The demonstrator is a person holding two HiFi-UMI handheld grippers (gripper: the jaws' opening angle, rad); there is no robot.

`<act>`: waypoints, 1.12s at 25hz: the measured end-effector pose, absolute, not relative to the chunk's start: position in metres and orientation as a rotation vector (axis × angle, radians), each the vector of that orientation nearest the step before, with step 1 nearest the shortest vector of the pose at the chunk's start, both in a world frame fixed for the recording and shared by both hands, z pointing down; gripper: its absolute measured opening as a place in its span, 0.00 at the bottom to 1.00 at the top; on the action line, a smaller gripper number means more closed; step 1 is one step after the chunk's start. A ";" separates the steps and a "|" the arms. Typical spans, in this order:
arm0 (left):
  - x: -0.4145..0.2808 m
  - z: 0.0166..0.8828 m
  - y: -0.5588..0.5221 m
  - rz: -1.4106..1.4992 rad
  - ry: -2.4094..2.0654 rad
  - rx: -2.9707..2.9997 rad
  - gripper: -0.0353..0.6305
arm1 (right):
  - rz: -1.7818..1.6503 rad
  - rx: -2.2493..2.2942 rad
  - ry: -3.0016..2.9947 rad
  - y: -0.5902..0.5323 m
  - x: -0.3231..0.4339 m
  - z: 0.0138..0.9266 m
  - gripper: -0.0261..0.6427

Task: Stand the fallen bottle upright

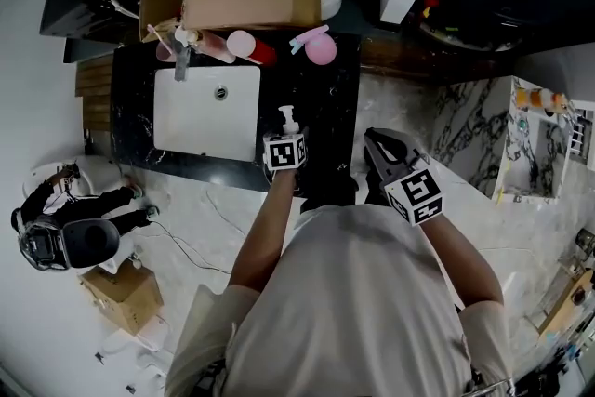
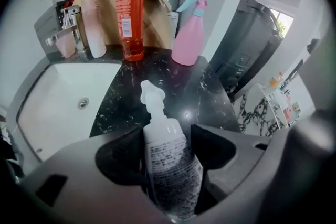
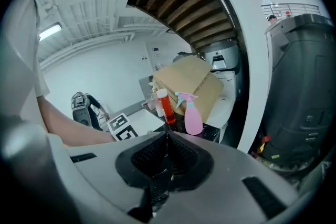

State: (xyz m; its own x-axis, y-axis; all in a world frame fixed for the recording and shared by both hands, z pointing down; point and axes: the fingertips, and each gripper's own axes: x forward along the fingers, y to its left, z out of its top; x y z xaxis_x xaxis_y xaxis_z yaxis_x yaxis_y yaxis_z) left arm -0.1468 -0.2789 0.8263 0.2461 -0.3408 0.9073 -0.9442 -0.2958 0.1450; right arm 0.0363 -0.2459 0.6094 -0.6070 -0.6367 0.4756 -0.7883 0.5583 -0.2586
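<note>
Jaws of the left gripper [image 2: 166, 132] spread very wide, one to each side of the white pump bottle [image 2: 170, 165], pads seemingly not pressing on it: dark gap visible along the bottle's right flank, left flank close to its pad but apparently without squeeze. Points steeply down over the black countertop [image 2: 210, 86]. Looks, judging from the pump head stretching away toward the back edge and the label facing up, like a bottle lying on its side near the front edge of the countertop, just beside the right rim of the white sink [image 2: 47, 113]. So, task barely begun: nothing lifted, nothing turned. Left to do: closing on the body, tipping it base-down, letting go once steady. Right gripper [image 3: 167, 153] with jaws pressed together, nothing between them, held just beyond the countertop's front right corner, apart from the bottle. Along the back edge, upright and uninvolved: pink spray bottle [image 2: 189, 34], red-orange bottle [image 2: 129, 13], pale pump bottle [image 2: 92, 18] by the faucet [image 2: 65, 29], cardboard box [image 2: 157, 18] behind.
</note>
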 end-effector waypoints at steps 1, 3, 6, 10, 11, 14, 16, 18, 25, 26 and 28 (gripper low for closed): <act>-0.146 0.828 -0.280 1.032 -1.193 1.777 0.49 | 0.650 1.170 -2.470 -0.246 0.037 0.610 0.09; -0.145 0.829 -0.282 1.014 -1.214 1.778 0.46 | 0.653 1.172 -2.472 -0.246 0.040 0.612 0.09; -0.145 0.832 -0.281 0.985 -1.215 1.775 0.44 | 0.662 1.171 -2.472 -0.244 0.043 0.613 0.09; -0.146 0.828 -0.279 0.955 -1.218 1.806 0.43 | 0.658 1.162 -2.478 -0.243 0.043 0.612 0.09; -0.145 0.826 -0.278 0.951 -1.219 1.824 0.43 | 0.654 1.159 -2.481 -0.243 0.043 0.611 0.09; -0.142 0.818 -0.274 0.921 -1.218 1.856 0.43 | 0.644 1.150 -2.490 -0.241 0.042 0.608 0.09; -0.141 0.812 -0.271 0.890 -1.220 1.863 0.43 | 0.635 1.140 -2.496 -0.240 0.041 0.605 0.09; -0.141 0.805 -0.269 0.858 -1.224 1.877 0.43 | 0.624 1.127 -2.503 -0.237 0.038 0.602 0.09; -0.149 0.780 -0.263 0.752 -1.289 1.948 0.43 | 0.579 1.077 -2.531 -0.227 0.028 0.594 0.09; -0.152 0.778 -0.262 0.735 -1.298 1.956 0.43 | 0.572 1.070 -2.533 -0.225 0.026 0.593 0.09; -0.156 0.774 -0.260 0.709 -1.312 1.964 0.43 | 0.555 1.056 -2.536 -0.222 0.023 0.590 0.09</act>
State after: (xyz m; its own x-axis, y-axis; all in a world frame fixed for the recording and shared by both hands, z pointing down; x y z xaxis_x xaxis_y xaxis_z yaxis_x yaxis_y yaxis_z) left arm -0.1556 -0.2599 0.7739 0.3487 -0.5748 0.7402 -0.9342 -0.2763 0.2255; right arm 0.0235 -0.2224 0.5905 -0.6674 -0.5967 0.4457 -0.7283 0.6478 -0.2233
